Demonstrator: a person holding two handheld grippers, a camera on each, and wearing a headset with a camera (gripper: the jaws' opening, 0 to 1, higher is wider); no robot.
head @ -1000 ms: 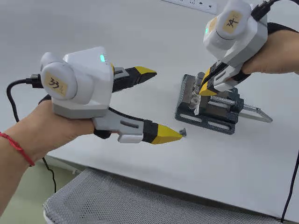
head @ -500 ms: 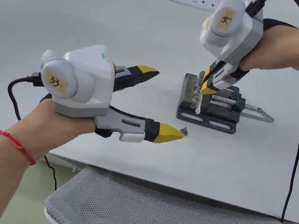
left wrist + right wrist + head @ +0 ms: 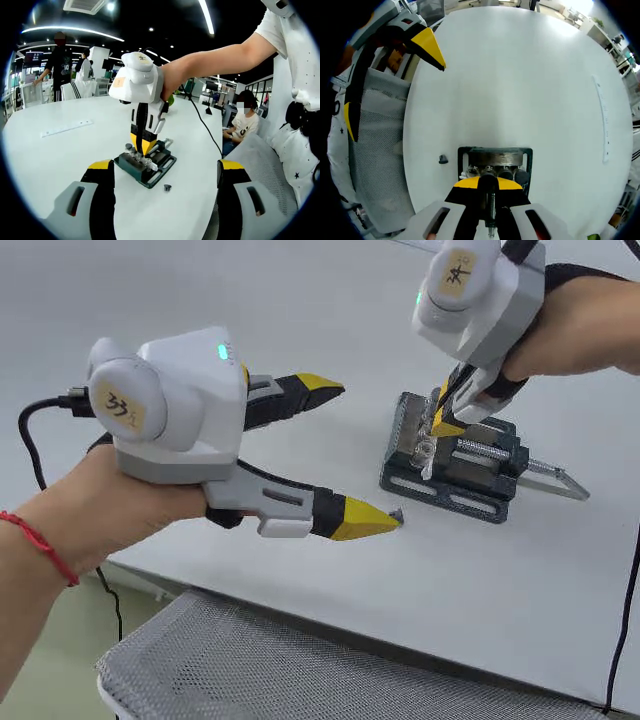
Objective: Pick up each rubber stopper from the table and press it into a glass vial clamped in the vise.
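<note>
The right gripper, jaws closed together, is lifting slightly from the vials in the vise since 1 s ago, so 1 pressing stroke is probably ending. The left gripper, jaws spread, is hovering beside 1 stopper lying on the table.

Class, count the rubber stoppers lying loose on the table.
1: a stopper lies on the table, apart from the vise, near its corner. Others may be hidden.
</note>
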